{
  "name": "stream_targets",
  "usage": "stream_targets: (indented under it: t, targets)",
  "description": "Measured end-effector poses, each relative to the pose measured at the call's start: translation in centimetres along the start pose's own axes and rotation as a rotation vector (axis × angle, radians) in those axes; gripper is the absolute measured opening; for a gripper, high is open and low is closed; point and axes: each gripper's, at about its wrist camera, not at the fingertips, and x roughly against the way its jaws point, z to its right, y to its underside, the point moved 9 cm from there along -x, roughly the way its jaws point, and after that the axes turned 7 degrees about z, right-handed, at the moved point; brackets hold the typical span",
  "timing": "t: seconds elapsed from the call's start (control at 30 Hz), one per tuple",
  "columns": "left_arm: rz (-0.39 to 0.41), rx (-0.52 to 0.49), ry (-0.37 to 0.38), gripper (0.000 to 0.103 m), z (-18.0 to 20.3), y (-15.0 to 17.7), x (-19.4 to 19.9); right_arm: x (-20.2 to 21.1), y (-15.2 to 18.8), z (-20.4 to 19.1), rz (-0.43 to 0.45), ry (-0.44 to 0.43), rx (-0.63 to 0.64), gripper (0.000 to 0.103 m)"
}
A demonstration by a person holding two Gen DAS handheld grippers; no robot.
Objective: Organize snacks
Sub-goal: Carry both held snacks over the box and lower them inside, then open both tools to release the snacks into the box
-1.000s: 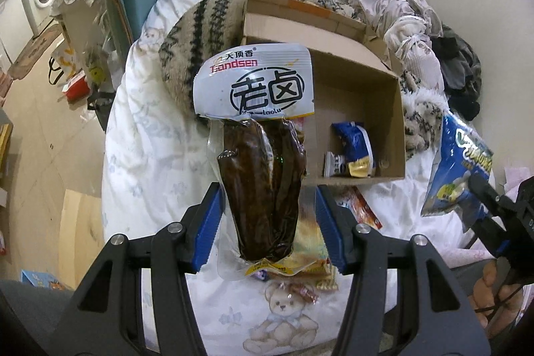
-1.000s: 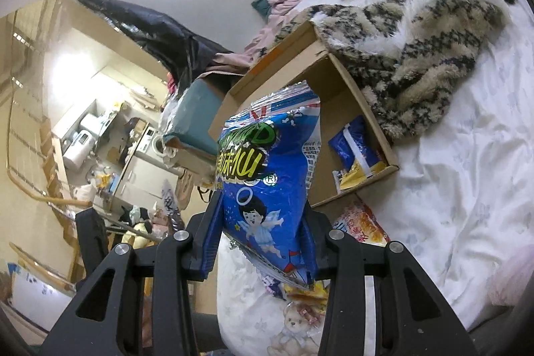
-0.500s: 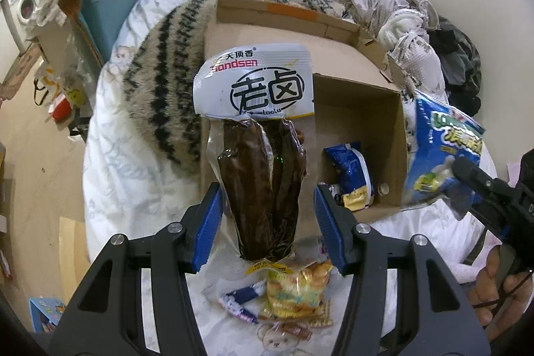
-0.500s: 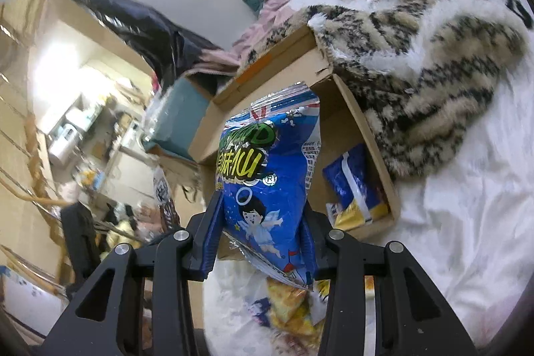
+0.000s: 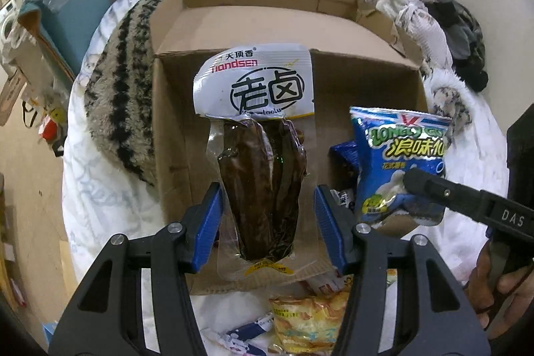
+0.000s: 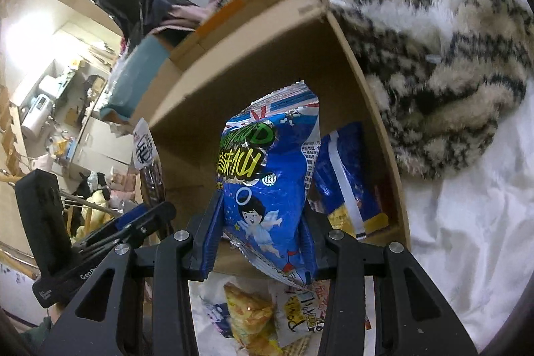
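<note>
Currently the left tongs (image 5: 267, 222) pinch a vacuum-packed braised meat snack (image 5: 262, 189) over the open cardboard box (image 5: 173, 129) on the bed. The right tongs (image 6: 262, 236) clamp a blue chip bag (image 6: 270, 175) just beside it, above a blue packet (image 6: 347, 186) already inside. Risk, in my judgement: both loads crowd one opening, so packs may collide, or the slick pouch may slip outside among the loose snacks (image 5: 307, 322) lying before the box.

I count one cardboard box (image 5: 233, 32), one meat pack (image 5: 263, 162) and one blue chip bag (image 6: 270, 186) held up, one blue packet (image 6: 347, 175) inside the box, and three loose snack packs on the bed (image 5: 100, 189).
</note>
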Motion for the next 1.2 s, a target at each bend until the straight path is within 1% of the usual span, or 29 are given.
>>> stream_targets:
  t: [0.13,0.23,0.3,0.4,0.57,0.73,0.77,0.83,0.93,0.97,1.0,1.03,1.07,1.2]
  targets:
    - [-0.011,-0.015,-0.002,0.052,0.4,0.4,-0.6,-1.0,0.7,0.3,-0.026,0.029,0.025,0.043]
    - [-0.007,-0.036,-0.038,0.052,0.1,0.5,-1.0,-1.6,0.9,0.0,-0.041,0.047,0.05,0.043]
    - [-0.004,-0.038,-0.052,0.052,-0.1,0.5,-1.1,-2.0,1.0,-0.3,-0.05,0.047,0.062,0.043]
    - [-0.01,-0.032,-0.053,0.052,-0.3,0.5,-1.3,-2.5,1.2,-0.6,-0.068,0.05,0.077,0.043]
    - [0.019,-0.056,-0.071,0.052,-0.5,-0.1,-1.1,-3.2,1.9,-0.6,-0.103,0.07,0.082,0.044]
    - [0.009,-0.037,-0.083,0.057,-1.1,-0.1,-1.2,-3.7,1.9,-0.2,-0.11,0.072,0.058,0.045]
    - [0.01,-0.041,-0.094,0.057,-1.2,0.0,-1.2,-3.8,2.0,-0.2,-0.113,0.07,0.055,0.047]
    - [0.007,-0.043,-0.102,0.061,-1.2,0.1,-1.2,-4.2,2.2,-0.2,-0.134,0.076,0.07,0.049]
    - [0.004,-0.034,-0.105,0.067,-1.3,0.3,-1.0,-4.5,2.4,-0.4,-0.143,0.107,0.109,0.057]
    - [0.005,-0.021,-0.102,0.075,-1.4,0.3,-0.9,-4.5,2.3,-0.4,-0.141,0.11,0.113,0.067]
    - [0.009,-0.008,-0.095,0.081,-1.4,0.2,-0.7,-4.5,2.2,-0.4,-0.136,0.116,0.111,0.078]
    - [0.015,0.0,-0.089,0.082,-1.4,0.2,-0.6,-4.3,2.0,-0.5,-0.125,0.117,0.105,0.081]
    - [0.019,0.0,-0.09,0.083,-1.5,0.1,-0.5,-4.2,1.8,-0.6,-0.117,0.117,0.106,0.084]
    - [0.031,-0.002,-0.095,0.083,-1.6,-0.1,-0.2,-3.6,1.2,-0.2,-0.084,0.151,0.13,0.084]
